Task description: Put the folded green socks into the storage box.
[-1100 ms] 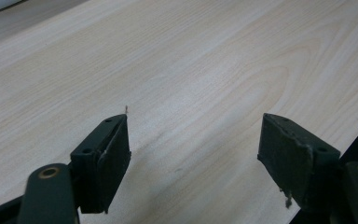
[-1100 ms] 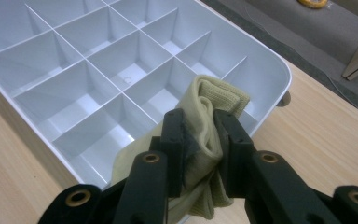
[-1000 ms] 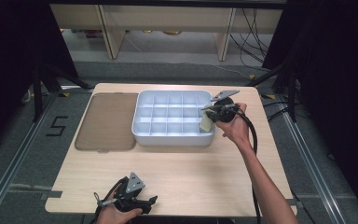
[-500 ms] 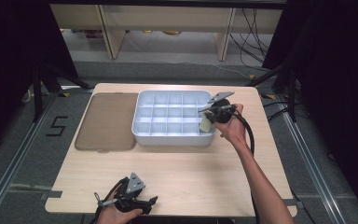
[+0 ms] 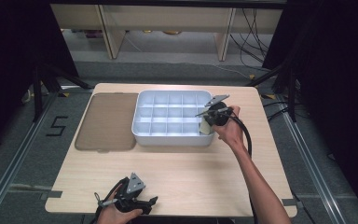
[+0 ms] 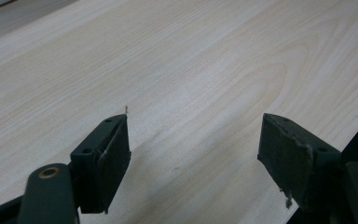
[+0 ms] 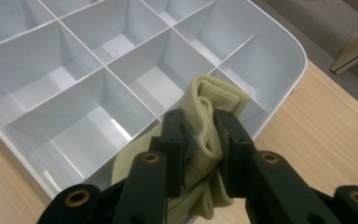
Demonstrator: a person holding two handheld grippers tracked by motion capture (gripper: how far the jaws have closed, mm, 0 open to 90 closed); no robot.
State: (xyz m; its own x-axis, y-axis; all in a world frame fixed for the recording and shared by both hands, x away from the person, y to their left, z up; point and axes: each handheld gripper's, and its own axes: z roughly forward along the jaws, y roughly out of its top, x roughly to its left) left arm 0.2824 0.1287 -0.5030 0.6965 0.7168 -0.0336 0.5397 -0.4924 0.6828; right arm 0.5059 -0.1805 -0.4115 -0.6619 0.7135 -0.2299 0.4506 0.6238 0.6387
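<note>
High view: the desk [image 5: 177, 172] is a light wood surface carrying two large items side by side at its far half. The brown lid [image 5: 106, 121] lies flat on the left, its right edge just beside the white compartment tray [image 5: 168, 135]. The tray is divided by thin walls into a grid of open compartments; those that can be seen into hold nothing.

The right gripper [image 5: 208, 122] is held over the tray's near right corner, the person's right hand [image 5: 228, 130] behind it. Its jaws are pressed onto a pale yellow-green cloth [image 5: 206, 128] — a folded, ribbed knit piece. In the right gripper view the cloth [image 7: 205, 126] is pinched between the two black jaws of the right gripper [image 7: 200, 140]; its upper end rises above the jaw tips and its lower end hangs below them, above the compartments at the tray's [image 7: 279, 46] corner. Whether the cloth touches the tray wall cannot be determined.

The left gripper [image 5: 147, 205] rests at the desk's near edge, well apart from the tray. In the left gripper view its jaws [image 6: 193, 149] stand spread wide with bare wood between them — no object in the gap.
</note>
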